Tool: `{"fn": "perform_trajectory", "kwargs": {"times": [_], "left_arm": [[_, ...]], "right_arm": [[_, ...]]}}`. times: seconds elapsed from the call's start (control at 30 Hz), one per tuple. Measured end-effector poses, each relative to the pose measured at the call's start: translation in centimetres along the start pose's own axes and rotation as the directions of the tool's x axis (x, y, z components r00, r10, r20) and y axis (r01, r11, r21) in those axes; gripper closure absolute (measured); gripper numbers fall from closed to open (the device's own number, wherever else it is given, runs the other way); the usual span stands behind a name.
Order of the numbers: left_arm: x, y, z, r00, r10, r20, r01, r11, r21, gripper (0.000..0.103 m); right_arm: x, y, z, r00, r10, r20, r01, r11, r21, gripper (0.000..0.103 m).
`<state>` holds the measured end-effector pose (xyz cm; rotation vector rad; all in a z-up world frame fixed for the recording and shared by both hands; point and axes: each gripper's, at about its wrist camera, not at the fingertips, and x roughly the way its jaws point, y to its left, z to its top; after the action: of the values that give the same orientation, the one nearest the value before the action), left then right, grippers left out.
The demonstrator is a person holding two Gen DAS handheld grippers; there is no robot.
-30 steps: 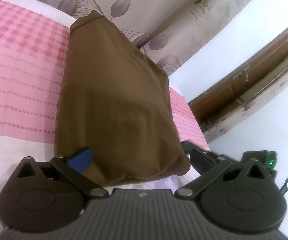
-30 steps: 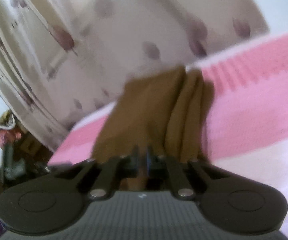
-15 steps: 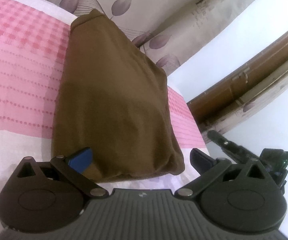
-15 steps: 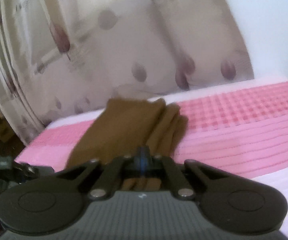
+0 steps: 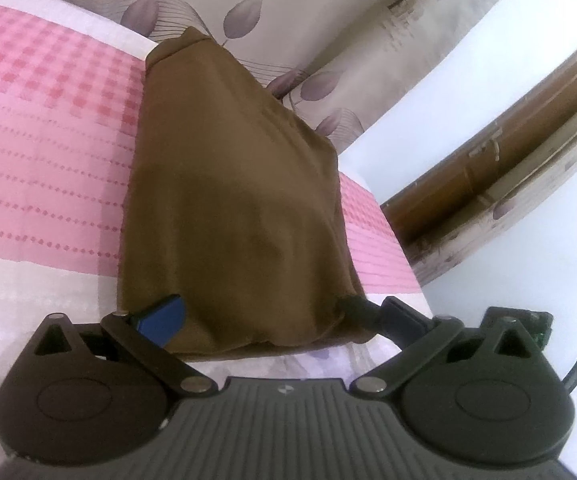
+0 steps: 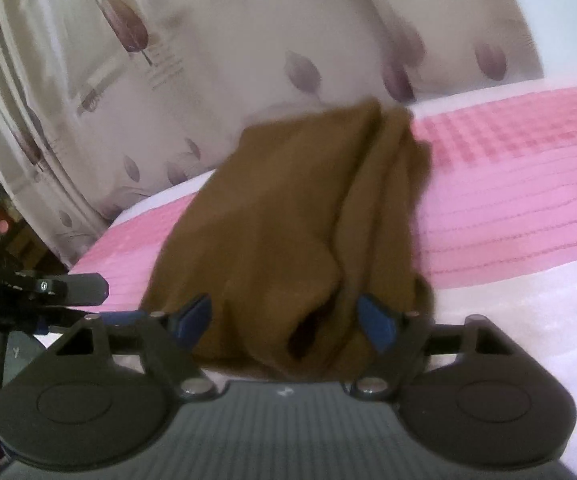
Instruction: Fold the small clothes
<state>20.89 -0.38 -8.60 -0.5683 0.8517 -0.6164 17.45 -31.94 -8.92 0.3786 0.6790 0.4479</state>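
Observation:
A brown folded garment (image 5: 232, 208) lies on a pink and white checked bedspread (image 5: 40, 136). My left gripper (image 5: 276, 316) is open, with the near edge of the garment lying between its spread fingers. In the right wrist view the same garment (image 6: 288, 240) shows with loose folds on its right side. My right gripper (image 6: 288, 320) is open, its blue pads on either side of the garment's near end. The other gripper's finger (image 6: 68, 286) shows at the left of that view.
A curtain with a leaf print (image 6: 148, 80) hangs behind the bed. A brown wooden bed frame (image 5: 488, 168) and a white wall are at the right in the left wrist view. The bedspread (image 6: 528, 168) stretches to the right.
My right gripper was shut on the garment's end and has opened, letting it drop on the bed. My left gripper stayed open and shifted slightly.

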Motion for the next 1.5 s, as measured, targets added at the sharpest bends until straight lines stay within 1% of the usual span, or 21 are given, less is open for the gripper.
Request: {"fn": "perform_trajectory", "kwargs": {"times": [0.03,0.07,0.13,0.23,0.33,0.43,0.47,0.53,0.57,0.67,0.73,0.77,0.9,0.97,1.03,1.17,1.23,1.3,1.33,1.4,1.5], "left_arm": [[0.0,0.1,0.0,1.0,0.002,-0.001,-0.002,1.0,-0.005,0.001],[0.0,0.1,0.0,1.0,0.003,0.0,-0.003,1.0,-0.008,0.001],[-0.1,0.0,0.0,1.0,0.001,0.001,-0.001,1.0,-0.009,0.001],[-0.4,-0.6,0.2,1.0,-0.007,0.008,0.007,1.0,0.007,0.001],[-0.5,-1.1,0.3,1.0,-0.031,0.006,0.031,0.999,0.009,0.001],[0.0,-1.1,0.1,1.0,-0.029,-0.005,0.029,0.999,0.017,0.001],[0.3,-0.9,0.0,1.0,-0.022,-0.01,0.023,1.0,0.013,0.001],[0.6,-0.5,-0.3,1.0,-0.025,-0.016,0.025,1.0,-0.006,0.001],[0.6,-0.4,-0.4,1.0,-0.027,-0.016,0.026,1.0,-0.012,0.001],[0.8,-0.7,-0.4,1.0,-0.015,-0.017,0.016,0.999,0.028,0.001],[1.5,-1.0,-0.4,0.999,0.006,-0.04,-0.003,0.998,0.065,0.001],[1.7,-1.0,-0.5,0.999,0.007,-0.045,-0.004,0.997,0.074,0.001],[1.9,-0.8,-0.9,0.999,-0.017,-0.044,0.02,0.997,0.077,0.001],[2.0,-0.7,-1.0,0.999,-0.021,-0.041,0.024,0.997,0.074,0.001],[2.0,-0.6,-1.0,0.999,-0.026,-0.039,0.029,0.997,0.074,0.001],[2.1,-0.4,-1.1,0.999,-0.033,-0.035,0.035,0.997,0.075,0.001],[2.1,-0.5,-1.1,0.999,-0.034,-0.033,0.037,0.996,0.077,0.0],[2.0,-0.5,-1.3,0.999,-0.035,-0.034,0.038,0.996,0.086,0.0],[2.0,-0.5,-1.4,0.999,-0.037,-0.035,0.04,0.995,0.091,0.0],[2.0,-0.5,-1.3,0.998,-0.041,-0.037,0.044,0.994,0.095,0.0],[1.8,-0.3,-1.4,0.998,-0.052,-0.033,0.055,0.995,0.079,0.0]], "right_arm": [[0.5,0.0,0.1,1.0,0.002,-0.018,-0.002,1.0,0.006,0.079],[1.2,-0.2,0.1,0.999,-0.011,-0.046,0.012,1.0,0.015,0.091],[1.5,-0.5,0.3,0.999,-0.007,-0.041,0.008,1.0,0.026,0.094],[-0.3,-0.2,1.5,1.0,-0.001,0.016,0.001,1.0,-0.001,0.095],[-3.1,1.0,3.0,0.998,-0.009,0.059,0.013,0.997,-0.072,0.096],[-4.0,0.5,2.9,0.998,-0.052,0.043,0.057,0.993,-0.103,0.097],[-3.5,-0.3,2.5,0.997,-0.08,0.021,0.081,0.992,-0.095,0.097],[-2.0,-2.7,1.2,0.995,-0.082,-0.05,0.081,0.996,-0.025,0.097],[-1.7,-3.4,0.7,0.995,-0.081,-0.054,0.081,0.997,0.004,0.097],[-1.9,-3.9,0.4,0.999,-0.043,-0.027,0.044,0.998,0.045,0.094],[-2.4,-4.1,0.9,1.0,0.003,-0.023,-0.002,0.997,0.076,0.094],[-2.6,-4.0,1.4,1.0,-0.006,-0.024,0.008,0.996,0.084,0.094],[-4.7,-2.9,5.0,0.996,-0.008,0.089,0.003,0.998,0.056,0.094],[-4.1,-2.6,7.2,0.993,-0.015,0.118,0.01,0.999,0.04,0.094],[-2.0,-2.3,9.5,0.994,-0.019,0.112,0.016,0.999,0.031,0.093],[4.4,-2.8,12.0,0.993,-0.115,0.016,0.115,0.993,0.028,0.092],[6.7,-3.6,12.1,0.993,-0.116,-0.017,0.117,0.991,0.071,0.092],[7.7,-3.7,11.9,0.994,-0.113,-0.001,0.113,0.991,0.07,0.092],[8.0,-3.3,11.9,0.992,-0.122,0.011,0.122,0.992,0.04,0.1],[7.3,-2.1,12.3,0.988,-0.145,0.054,0.147,0.988,-0.04,0.103],[4.9,-2.2,13.2,0.967,-0.211,0.144,0.226,0.969,-0.096,0.103]]}}
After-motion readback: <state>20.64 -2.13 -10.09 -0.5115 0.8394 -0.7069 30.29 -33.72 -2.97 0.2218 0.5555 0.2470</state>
